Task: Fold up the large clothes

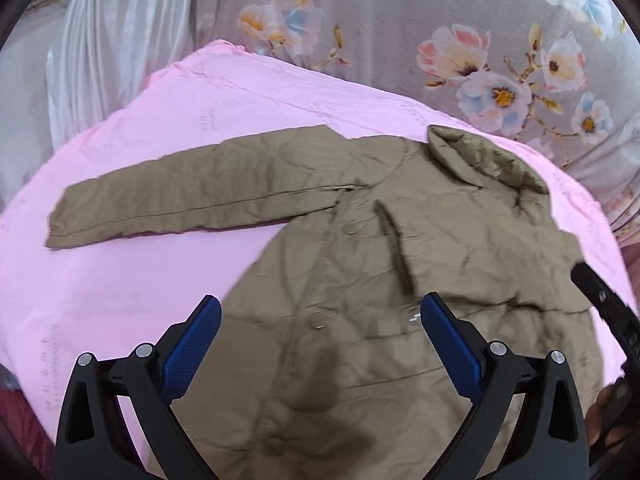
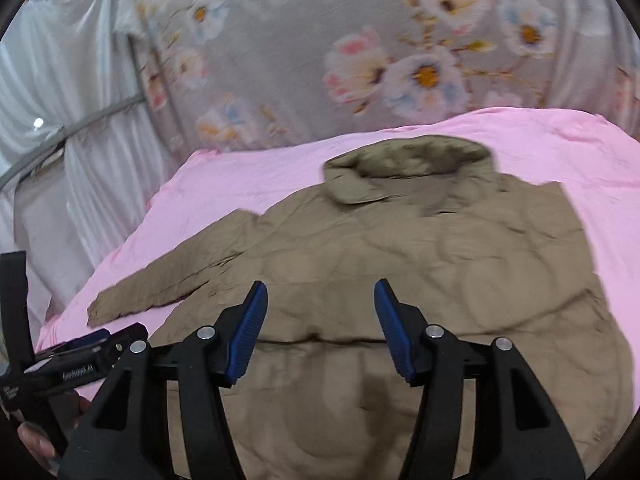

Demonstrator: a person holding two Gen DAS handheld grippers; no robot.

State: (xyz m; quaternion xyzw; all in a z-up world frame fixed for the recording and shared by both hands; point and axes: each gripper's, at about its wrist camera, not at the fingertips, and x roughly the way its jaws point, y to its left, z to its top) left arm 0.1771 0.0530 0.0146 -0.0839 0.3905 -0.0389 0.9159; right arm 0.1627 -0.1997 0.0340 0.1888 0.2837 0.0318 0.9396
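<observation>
An olive quilted jacket (image 1: 360,248) lies flat on a pink sheet (image 1: 140,280), collar (image 1: 488,160) at the far side. Its left sleeve (image 1: 192,196) stretches out to the left; the right side looks folded in over the body. My left gripper (image 1: 320,312) is open and empty, above the jacket's front with the snap buttons. In the right wrist view the jacket (image 2: 400,264) fills the middle, collar (image 2: 412,168) at the back, sleeve (image 2: 172,276) to the left. My right gripper (image 2: 320,292) is open and empty above the jacket body.
A grey floral cloth (image 1: 400,20) hangs behind the bed, white curtains (image 1: 100,40) to the left. The other gripper's body shows at the right edge of the left wrist view (image 1: 604,312) and at the lower left of the right wrist view (image 2: 68,364).
</observation>
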